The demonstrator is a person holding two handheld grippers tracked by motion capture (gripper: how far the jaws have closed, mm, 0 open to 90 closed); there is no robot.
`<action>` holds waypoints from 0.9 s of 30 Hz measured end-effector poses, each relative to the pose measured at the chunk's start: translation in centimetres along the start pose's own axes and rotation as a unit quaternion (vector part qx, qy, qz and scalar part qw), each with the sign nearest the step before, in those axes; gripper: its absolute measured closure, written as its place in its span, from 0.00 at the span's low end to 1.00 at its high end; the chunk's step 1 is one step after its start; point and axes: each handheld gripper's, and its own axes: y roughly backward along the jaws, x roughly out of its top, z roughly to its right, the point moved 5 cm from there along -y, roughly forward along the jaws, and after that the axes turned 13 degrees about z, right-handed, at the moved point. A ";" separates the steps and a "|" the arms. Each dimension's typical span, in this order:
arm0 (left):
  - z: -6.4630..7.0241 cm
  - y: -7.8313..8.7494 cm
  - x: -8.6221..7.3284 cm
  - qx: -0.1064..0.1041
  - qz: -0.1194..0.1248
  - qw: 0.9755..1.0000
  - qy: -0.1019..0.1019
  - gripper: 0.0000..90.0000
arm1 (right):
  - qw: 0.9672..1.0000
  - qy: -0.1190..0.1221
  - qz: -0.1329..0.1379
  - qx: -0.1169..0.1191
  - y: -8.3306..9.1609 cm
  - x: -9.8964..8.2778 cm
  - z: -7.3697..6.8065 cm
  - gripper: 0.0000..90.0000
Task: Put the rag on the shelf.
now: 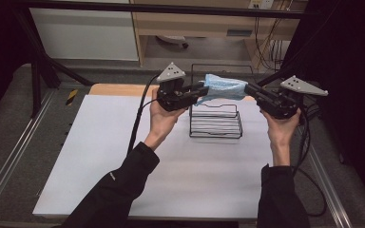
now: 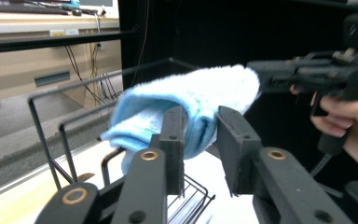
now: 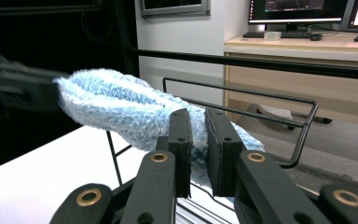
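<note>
- While both grippers were raised over the far edge of the table (image 1: 123, 180), a blue cloth (image 1: 224, 88) hung stretched between them, above a wire rack (image 1: 216, 124).
- Right gripper (image 3: 198, 135): jaws were together, clamped on one end of the cloth, with fabric pinched between the pads.
- Left gripper (image 2: 200, 140): jaws stood apart; the cloth's other end lay between them and rested against one pad, but the gap beside the other pad was plain, so no pinch was judged present.
- Step in hand, as judged: release of the cloth on the left side, probably on the way to draping it over the rack's top bar (image 3: 242, 93).
- Next move, as judged: the left gripper should back clear without snagging the pile, while the right lowers its end onto the bar.
- Risk: the freed end could slip past the rack.
</note>
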 end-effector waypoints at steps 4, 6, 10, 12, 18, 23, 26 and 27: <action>-0.3 0.0 1.7 0.020 0.008 1.000 -0.005 0.80 | 1.000 0.001 0.000 0.004 0.1 -0.2 0.0 0.91; -0.5 -0.5 2.3 0.030 0.001 1.000 0.000 0.82 | 1.000 0.005 -0.002 0.007 0.2 -0.3 0.0 0.91; -0.5 -1.9 2.7 0.037 -0.017 0.999 -0.004 0.89 | 1.000 0.005 -0.002 0.013 0.3 -0.4 0.0 0.90; -0.3 -2.6 2.6 0.036 -0.026 0.999 -0.006 0.92 | 1.000 0.007 -0.003 0.015 0.4 -0.6 0.0 0.90; 0.1 -3.3 0.9 0.025 -0.059 0.998 -0.008 0.96 | 1.000 0.006 -0.005 0.019 0.5 -0.8 0.1 0.89; 0.4 -2.9 -0.3 0.014 -0.075 0.997 -0.014 0.98 | 1.000 0.006 -0.011 0.020 0.5 -0.8 0.0 0.84; 0.5 -2.8 -0.9 0.011 -0.080 0.997 -0.017 0.98 | 1.000 0.000 -0.012 0.023 0.6 -0.6 -0.2 0.80; 0.6 -2.7 -1.1 0.010 -0.081 0.996 -0.018 0.98 | 1.000 0.000 -0.012 0.024 0.6 -0.5 -0.3 0.78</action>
